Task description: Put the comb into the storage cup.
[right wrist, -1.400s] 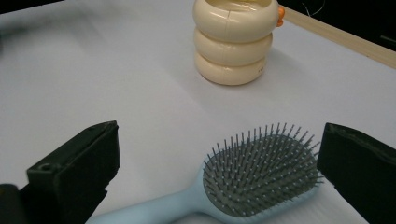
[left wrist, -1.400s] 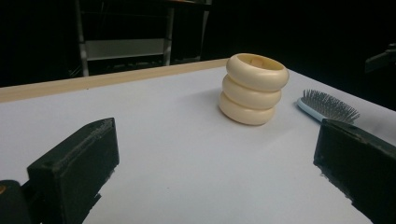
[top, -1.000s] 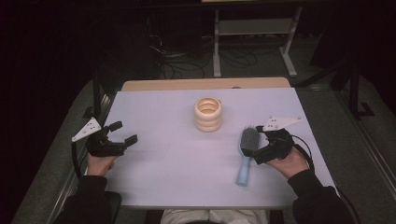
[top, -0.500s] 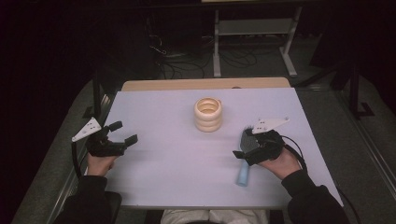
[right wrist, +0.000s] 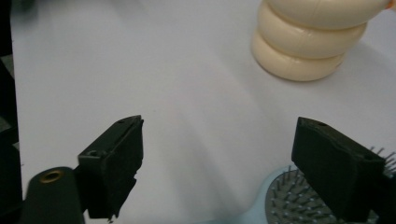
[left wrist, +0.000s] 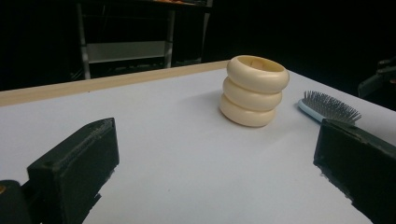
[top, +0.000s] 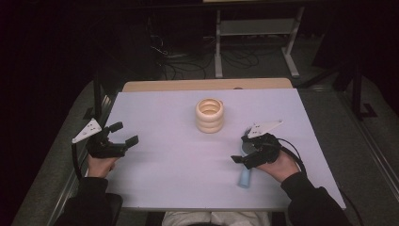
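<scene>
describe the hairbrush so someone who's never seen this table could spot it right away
Start at the white table and find the cream ribbed holder standing near its middle. Toward the person's right and nearer them, under the right gripper, lies the hairbrush. It is the one pale blue thing there, flat on the table with grey bristles facing up and its handle pointing at the person.

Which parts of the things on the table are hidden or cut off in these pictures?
- Hairbrush head: high view, covered by the right gripper.
- Hairbrush handle: left gripper view, behind that gripper's jaw; right gripper view, cut by the bottom edge.
- Ring-shaped holder top: right gripper view, cut by the upper edge.
</scene>
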